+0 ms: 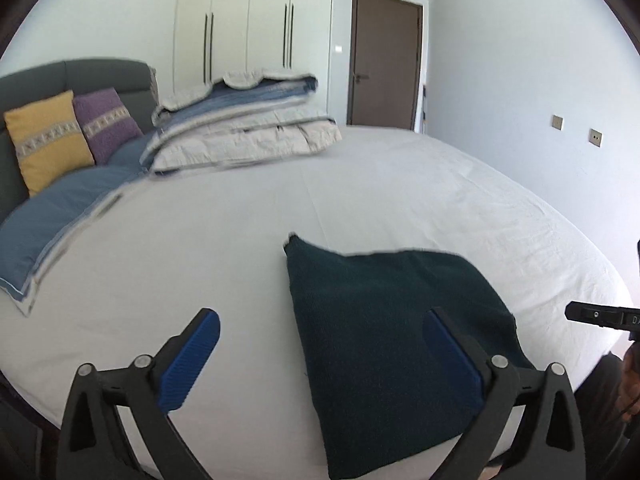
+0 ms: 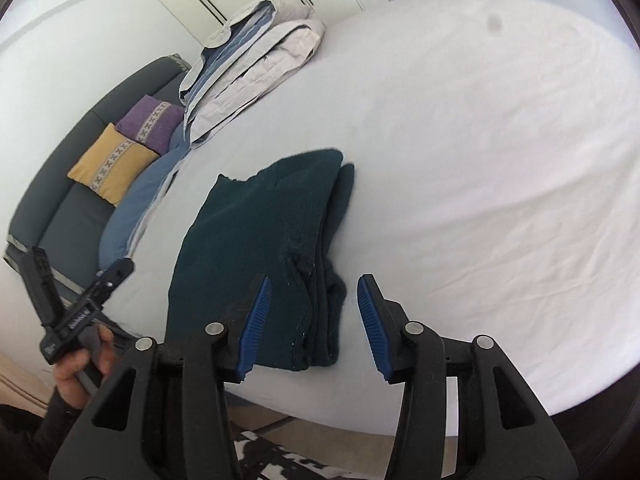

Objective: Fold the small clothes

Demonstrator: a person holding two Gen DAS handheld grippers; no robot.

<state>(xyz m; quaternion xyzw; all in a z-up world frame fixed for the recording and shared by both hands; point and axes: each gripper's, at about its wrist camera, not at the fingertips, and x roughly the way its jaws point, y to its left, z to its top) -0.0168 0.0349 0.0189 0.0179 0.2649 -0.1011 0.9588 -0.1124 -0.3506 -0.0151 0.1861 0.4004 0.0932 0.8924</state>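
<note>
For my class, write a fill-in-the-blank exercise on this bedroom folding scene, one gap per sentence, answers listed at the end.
1. The dark green garment lies folded on the white ____.
2. Both the left gripper and the right gripper have their jaws ____.
3. Beside the purple cushion leans a cushion coloured ____.
4. The folded quilt lies on the bed sheet in front of the closed white ____.

Missing words: bed sheet; open; yellow; wardrobe

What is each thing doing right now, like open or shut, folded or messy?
Left gripper: open, holding nothing.
Right gripper: open, holding nothing.
Dark green garment: folded, lying on the bed.
Quilt: folded in a stack.
Door: shut.
Wardrobe doors: shut.
</note>
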